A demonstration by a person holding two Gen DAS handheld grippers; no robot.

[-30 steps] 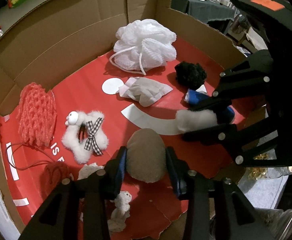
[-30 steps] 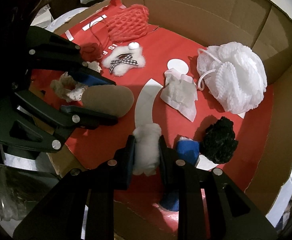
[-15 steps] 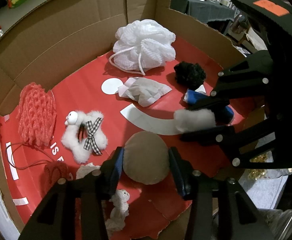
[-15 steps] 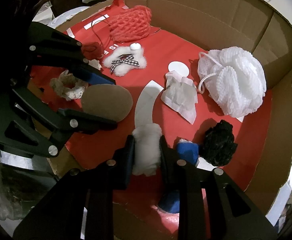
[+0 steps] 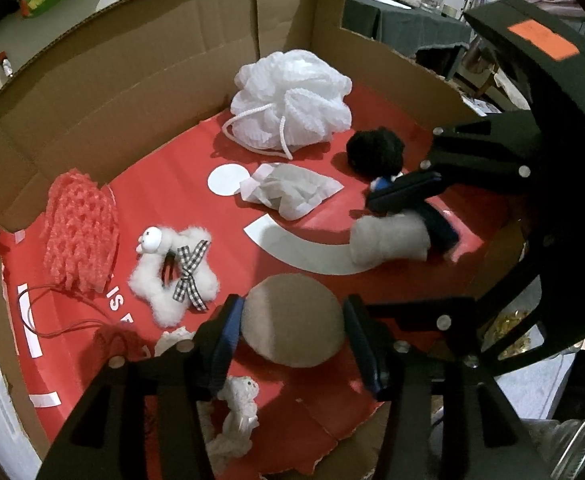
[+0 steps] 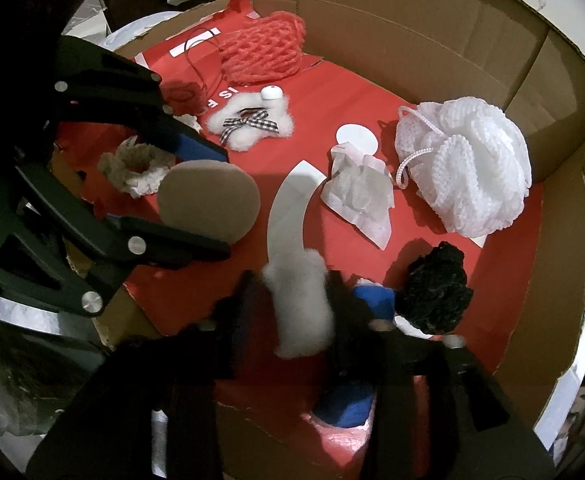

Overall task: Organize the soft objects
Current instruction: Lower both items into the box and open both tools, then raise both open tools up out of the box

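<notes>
A round tan pad (image 5: 292, 330) lies on the red floor of the cardboard box (image 5: 132, 80), between the fingers of my left gripper (image 5: 292, 324). Its jaws are opening and stand just off the pad's sides. The same tan pad (image 6: 208, 200) and left gripper (image 6: 208, 196) also show in the right wrist view. A white fluffy tuft (image 6: 300, 300) rests between the blurred fingers of my right gripper (image 6: 294, 296), whose jaws are opening wide, clear of it. In the left wrist view the tuft (image 5: 388, 240) lies loose on the floor, between the widely parted fingers of the right gripper (image 5: 408, 252).
In the box lie a white mesh pouf (image 5: 292, 112), a black pom-pom (image 5: 376, 152), a white sachet (image 5: 292, 192), a fluffy star toy with a checked bow (image 5: 172, 276), a red net (image 5: 80, 232), a lace scrunchie (image 6: 132, 164) and a blue item (image 6: 376, 300). Cardboard walls rise at the back.
Both grippers opened. The tan pad sprang from a squeezed oval to a full round. The right jaws let go of the white tuft, which now lies on the floor.
</notes>
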